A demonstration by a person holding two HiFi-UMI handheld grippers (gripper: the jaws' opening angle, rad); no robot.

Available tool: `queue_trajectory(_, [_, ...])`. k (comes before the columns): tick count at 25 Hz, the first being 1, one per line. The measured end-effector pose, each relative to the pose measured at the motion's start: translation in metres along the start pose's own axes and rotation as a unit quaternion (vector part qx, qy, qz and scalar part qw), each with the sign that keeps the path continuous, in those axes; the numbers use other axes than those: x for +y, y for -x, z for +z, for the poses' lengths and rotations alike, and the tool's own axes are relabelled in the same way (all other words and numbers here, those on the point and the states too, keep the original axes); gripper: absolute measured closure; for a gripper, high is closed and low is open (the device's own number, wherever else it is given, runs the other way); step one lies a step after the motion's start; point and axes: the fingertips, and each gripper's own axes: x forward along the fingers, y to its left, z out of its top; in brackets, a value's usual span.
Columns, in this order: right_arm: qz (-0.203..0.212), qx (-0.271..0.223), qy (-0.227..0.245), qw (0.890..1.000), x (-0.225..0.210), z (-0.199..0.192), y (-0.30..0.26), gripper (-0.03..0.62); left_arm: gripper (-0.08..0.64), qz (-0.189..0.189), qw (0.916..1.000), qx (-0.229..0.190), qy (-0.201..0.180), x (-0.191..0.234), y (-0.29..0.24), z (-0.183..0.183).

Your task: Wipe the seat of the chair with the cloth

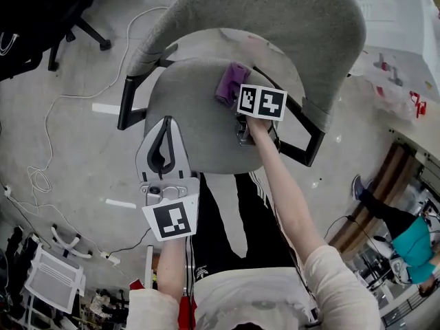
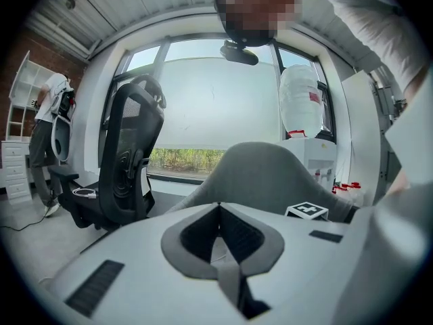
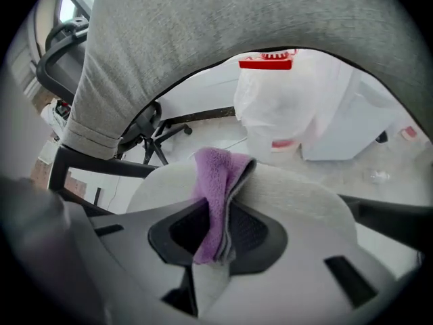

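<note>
A grey fabric chair fills the head view, its seat (image 1: pixel 196 126) below the curved backrest (image 1: pixel 275 26). A purple cloth (image 1: pixel 232 82) lies bunched at the back of the seat. My right gripper (image 1: pixel 237 95) is shut on it, and in the right gripper view the cloth (image 3: pixel 215 175) hangs folded between the jaws of that gripper (image 3: pixel 226 185), over the seat (image 3: pixel 298 202). My left gripper (image 1: pixel 167 122) is shut with nothing in it and hovers over the seat's front left edge. In the left gripper view this gripper (image 2: pixel 219 206) points toward the backrest (image 2: pixel 260 175).
Black armrests (image 1: pixel 130 102) flank the seat. A black office chair (image 1: pixel 41 19) stands at the far left, with cables (image 1: pixel 48 129) and a white rack (image 1: pixel 51 277) on the floor. A white bag (image 1: pixel 395 88) sits at the right. Another person (image 2: pixel 51 114) stands by shelves.
</note>
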Motion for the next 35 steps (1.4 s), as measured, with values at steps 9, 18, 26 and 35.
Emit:
queue_trajectory(9, [-0.077,0.017,0.012,0.997,-0.071,-0.012,0.031,0.506,0.546,0.032,0.9992,-0.023,-0.004,0.005,0.020,0.013])
queue_trajectory(18, [-0.206,0.044,0.052,0.976,-0.123,-0.021,0.062,0.505,0.546,0.028,0.9991,-0.030,-0.009,0.001,0.023,0.028])
queue_trajectory(26, [-0.246,0.050,0.082,0.965,-0.145,-0.026,0.061,0.506,0.546,0.017,0.9988,-0.038,-0.027,-0.005,0.024,0.043])
queue_trajectory(35, [-0.251,0.033,0.085,0.964,-0.142,-0.021,0.069,0.505,0.546,0.029,0.9988,-0.029,-0.028,0.009,0.034,0.040])
